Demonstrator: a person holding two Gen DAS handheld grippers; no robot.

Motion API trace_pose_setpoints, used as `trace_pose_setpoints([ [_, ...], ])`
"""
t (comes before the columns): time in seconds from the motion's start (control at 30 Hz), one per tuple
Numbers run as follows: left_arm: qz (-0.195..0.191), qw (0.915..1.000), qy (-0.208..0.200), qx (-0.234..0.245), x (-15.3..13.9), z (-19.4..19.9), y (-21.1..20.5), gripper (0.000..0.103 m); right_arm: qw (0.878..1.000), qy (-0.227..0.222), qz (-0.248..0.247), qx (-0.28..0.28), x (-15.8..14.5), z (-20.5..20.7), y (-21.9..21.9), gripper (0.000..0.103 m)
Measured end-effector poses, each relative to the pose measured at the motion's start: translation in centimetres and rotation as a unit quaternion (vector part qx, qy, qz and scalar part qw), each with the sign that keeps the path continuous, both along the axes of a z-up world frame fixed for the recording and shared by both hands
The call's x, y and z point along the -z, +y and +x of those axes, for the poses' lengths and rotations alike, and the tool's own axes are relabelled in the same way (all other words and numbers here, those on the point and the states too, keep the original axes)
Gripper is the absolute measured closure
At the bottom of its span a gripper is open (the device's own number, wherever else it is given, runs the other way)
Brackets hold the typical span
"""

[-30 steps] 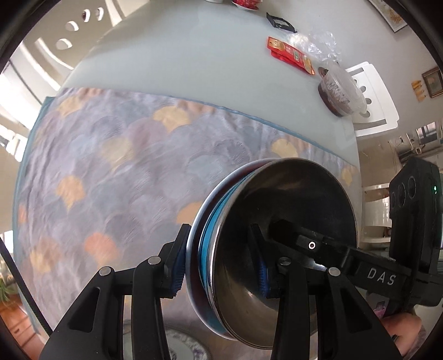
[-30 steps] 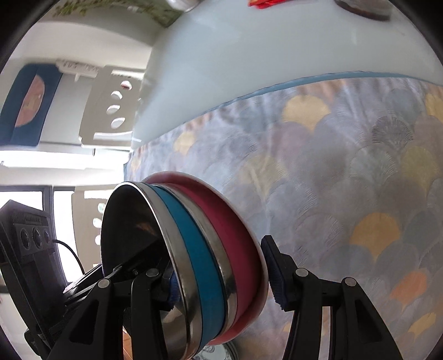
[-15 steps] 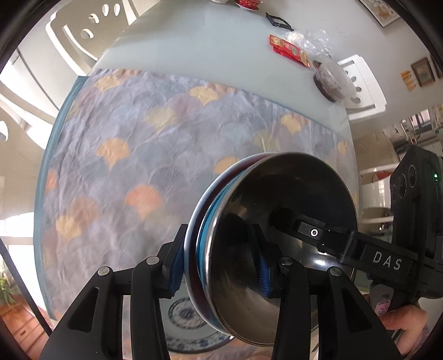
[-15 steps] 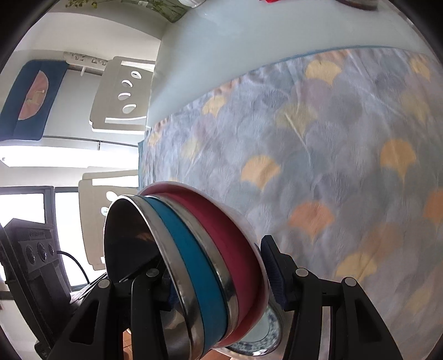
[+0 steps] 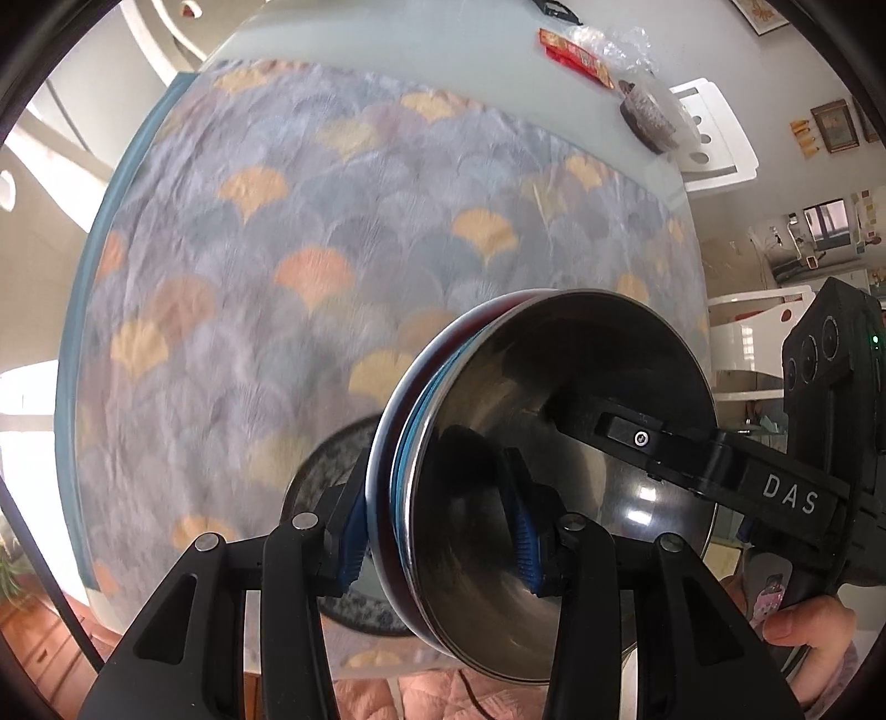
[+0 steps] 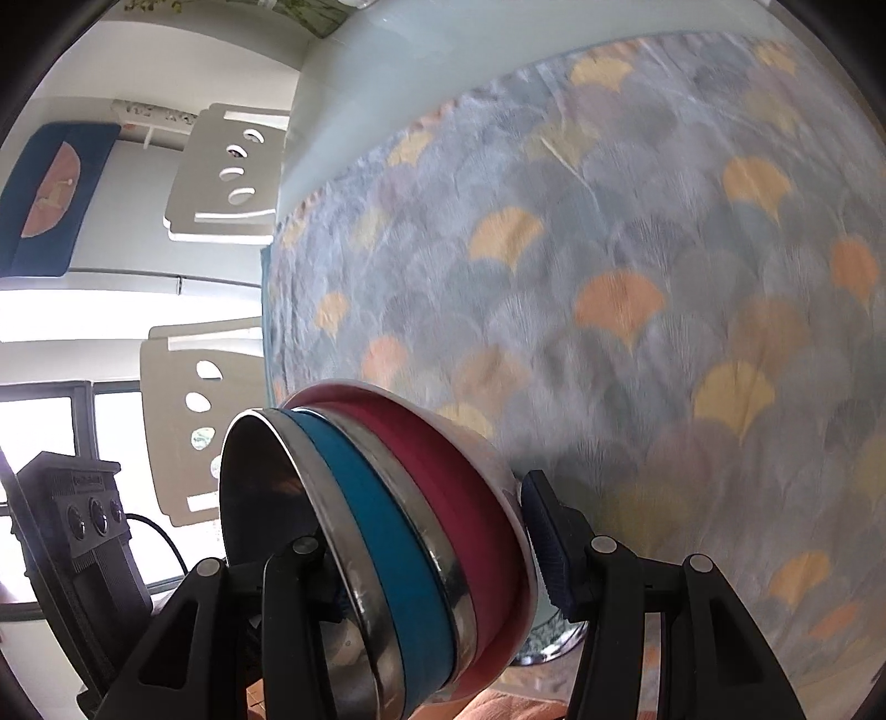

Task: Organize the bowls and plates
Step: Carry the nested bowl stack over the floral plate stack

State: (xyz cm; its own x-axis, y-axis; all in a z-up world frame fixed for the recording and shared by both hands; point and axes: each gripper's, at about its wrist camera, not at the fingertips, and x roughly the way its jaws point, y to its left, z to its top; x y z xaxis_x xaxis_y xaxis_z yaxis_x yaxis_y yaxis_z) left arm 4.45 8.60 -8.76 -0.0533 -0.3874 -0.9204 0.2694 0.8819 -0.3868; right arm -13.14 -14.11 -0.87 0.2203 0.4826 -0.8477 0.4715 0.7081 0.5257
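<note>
A nested stack of steel bowls with blue and red bands is held on edge above the table, its open side toward the right. My left gripper is shut on the stack's rim from one side. My right gripper is shut on the stack from the other side; it also shows in the left wrist view reaching into the bowl. A blue-patterned plate lies on the cloth below and behind the stack, mostly hidden; its edge shows in the right wrist view.
A patterned tablecloth covers the near part of the pale table. Snack packets and a dark covered bowl sit at the far edge. White chairs stand around the table.
Both grippers have lifted the bowl stack up and back toward the near edge of the table. The patterned plate has come into view beneath it.
</note>
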Motion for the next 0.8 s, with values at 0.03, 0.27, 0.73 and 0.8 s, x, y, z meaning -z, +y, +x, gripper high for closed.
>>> trace_pose_setpoints([
  [0.03,0.000,1.0000,0.003,-0.001,0.2,-0.3,0.2,0.064,1.000,0.002,0.000,0.000,0.1,-0.3,0.2,0.052],
  [0.27,-0.007,0.9997,0.022,-0.006,1.5,-2.1,2.3,0.064,1.000,0.022,-0.006,-0.010,0.9,-2.2,2.3,0.052],
  [0.73,-0.032,0.9967,0.073,-0.013,5.0,-3.4,5.0,0.063,0.998,0.062,-0.002,-0.019,3.7,-3.7,4.8,0.052],
  [0.8,-0.039,0.9959,0.081,-0.014,5.5,-3.5,5.1,0.063,0.998,0.067,-0.003,-0.018,4.1,-3.9,4.8,0.052],
])
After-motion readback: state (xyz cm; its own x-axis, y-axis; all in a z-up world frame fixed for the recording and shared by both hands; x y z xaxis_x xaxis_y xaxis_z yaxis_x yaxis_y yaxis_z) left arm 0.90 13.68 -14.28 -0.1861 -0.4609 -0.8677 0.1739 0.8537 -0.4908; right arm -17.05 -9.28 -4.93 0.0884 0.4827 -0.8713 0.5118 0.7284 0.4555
